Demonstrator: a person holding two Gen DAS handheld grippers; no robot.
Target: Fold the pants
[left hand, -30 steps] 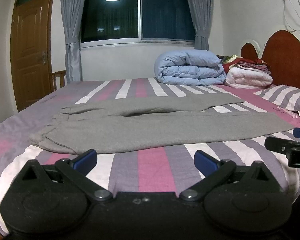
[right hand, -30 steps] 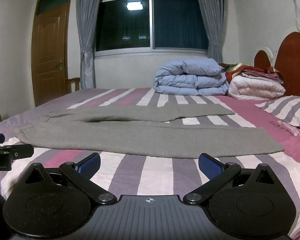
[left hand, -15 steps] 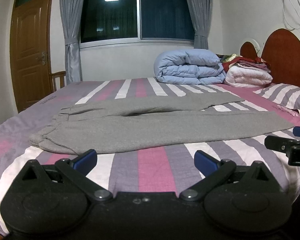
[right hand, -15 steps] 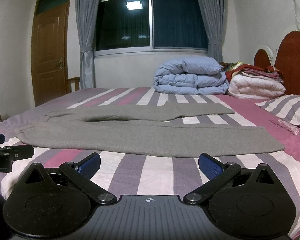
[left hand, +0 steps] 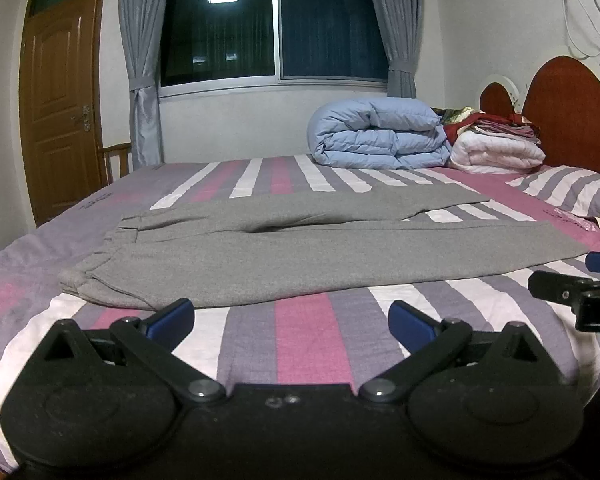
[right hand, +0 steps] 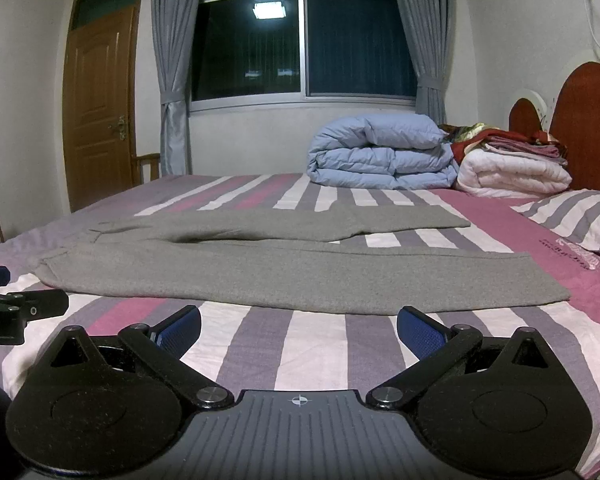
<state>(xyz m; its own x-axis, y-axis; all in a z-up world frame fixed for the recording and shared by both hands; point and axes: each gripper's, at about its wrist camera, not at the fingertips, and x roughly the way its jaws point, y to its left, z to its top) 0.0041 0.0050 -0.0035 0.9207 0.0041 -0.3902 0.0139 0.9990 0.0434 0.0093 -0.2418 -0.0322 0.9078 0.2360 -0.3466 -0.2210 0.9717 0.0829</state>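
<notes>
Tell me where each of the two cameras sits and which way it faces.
Left wrist: on the left hand-held gripper, low at the bed's near edge, facing the gray pants near their waistband end; its open fingers show, and the right hand-held gripper at the right edge.
Right wrist: on the right hand-held gripper, facing across the pants toward the leg ends; its open fingers show, and the left hand-held gripper at the left edge.
Shared: pants, striped bed, blue duvet, window.

You have one pair of pants (left hand: 300,248), two grippers, left (left hand: 291,316) and right (right hand: 299,326), one blue duvet (left hand: 380,134), one white quilt (left hand: 496,154), one pillow (left hand: 580,192), and two curtains (left hand: 140,60).
</notes>
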